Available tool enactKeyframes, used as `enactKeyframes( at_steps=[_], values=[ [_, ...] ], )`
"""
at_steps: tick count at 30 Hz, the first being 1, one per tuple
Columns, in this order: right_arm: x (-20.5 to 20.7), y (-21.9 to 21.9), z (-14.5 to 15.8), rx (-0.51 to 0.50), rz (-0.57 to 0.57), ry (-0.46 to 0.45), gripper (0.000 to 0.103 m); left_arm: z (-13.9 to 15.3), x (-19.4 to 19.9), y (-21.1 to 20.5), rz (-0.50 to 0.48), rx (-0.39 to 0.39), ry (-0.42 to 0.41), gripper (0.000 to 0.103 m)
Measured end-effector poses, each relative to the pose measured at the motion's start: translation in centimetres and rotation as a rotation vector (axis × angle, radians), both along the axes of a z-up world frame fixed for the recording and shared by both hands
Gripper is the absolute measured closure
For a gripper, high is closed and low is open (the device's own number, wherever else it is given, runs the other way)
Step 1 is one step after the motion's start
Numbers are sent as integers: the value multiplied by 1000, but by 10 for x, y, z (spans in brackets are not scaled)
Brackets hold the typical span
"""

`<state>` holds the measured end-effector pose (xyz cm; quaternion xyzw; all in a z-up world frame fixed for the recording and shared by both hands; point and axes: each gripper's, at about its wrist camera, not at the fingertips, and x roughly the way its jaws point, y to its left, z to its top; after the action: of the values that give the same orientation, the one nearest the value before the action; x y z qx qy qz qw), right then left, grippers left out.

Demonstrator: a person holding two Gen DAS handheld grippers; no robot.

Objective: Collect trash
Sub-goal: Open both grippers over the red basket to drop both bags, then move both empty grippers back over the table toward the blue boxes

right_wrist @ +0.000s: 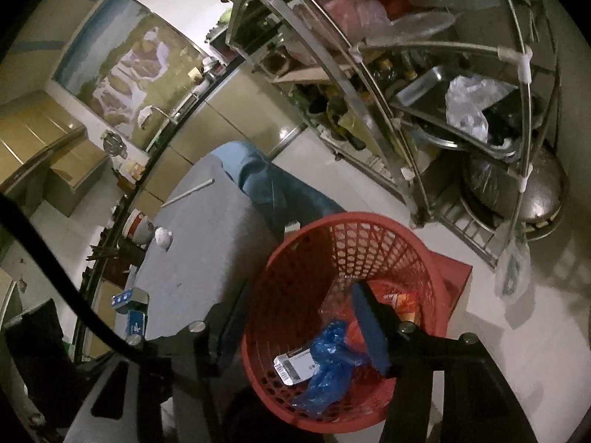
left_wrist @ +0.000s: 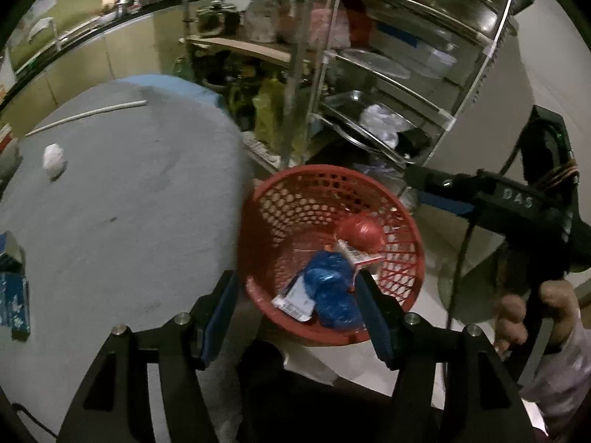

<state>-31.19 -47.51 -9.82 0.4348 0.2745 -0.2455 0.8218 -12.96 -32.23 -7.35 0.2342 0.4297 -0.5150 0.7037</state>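
A red perforated basket [left_wrist: 295, 199] stands on the floor beside the grey table [left_wrist: 122, 199]. In it lie a blue plastic bag [left_wrist: 332, 288], a white packet [left_wrist: 293, 301] and a red ball of wrap [left_wrist: 360, 232]. My left gripper [left_wrist: 299, 306] is open and empty above the basket's near rim. My right gripper [right_wrist: 299, 332] is open and empty over the same basket [right_wrist: 306, 258], with the blue bag [right_wrist: 332, 358] and the packet [right_wrist: 295, 363] below it. A crumpled white paper ball [left_wrist: 53, 158] and a white straw [left_wrist: 88, 112] lie on the table; the ball also shows in the right wrist view [right_wrist: 162, 238].
A blue carton [left_wrist: 13, 295] sits at the table's left edge, also in the right wrist view [right_wrist: 135, 312]. A steel rack [left_wrist: 388, 74] with trays and bags stands behind the basket. The right gripper's body and the hand [left_wrist: 535, 306] show at right. A red box [right_wrist: 452, 277] lies behind the basket.
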Motion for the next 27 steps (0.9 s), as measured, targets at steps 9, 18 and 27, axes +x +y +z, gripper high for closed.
enactKeyframes(
  at_steps=[9, 18, 27],
  values=[
    [19, 19, 9, -36, 61, -8, 43, 14, 22, 54, 132, -4, -76, 37],
    [52, 52, 18, -67, 161, -2, 43, 34, 47, 92, 302, -6, -163, 36],
    [73, 82, 22, -91, 245, 19, 43, 38, 61, 119, 409, -15, -182, 36]
  ],
)
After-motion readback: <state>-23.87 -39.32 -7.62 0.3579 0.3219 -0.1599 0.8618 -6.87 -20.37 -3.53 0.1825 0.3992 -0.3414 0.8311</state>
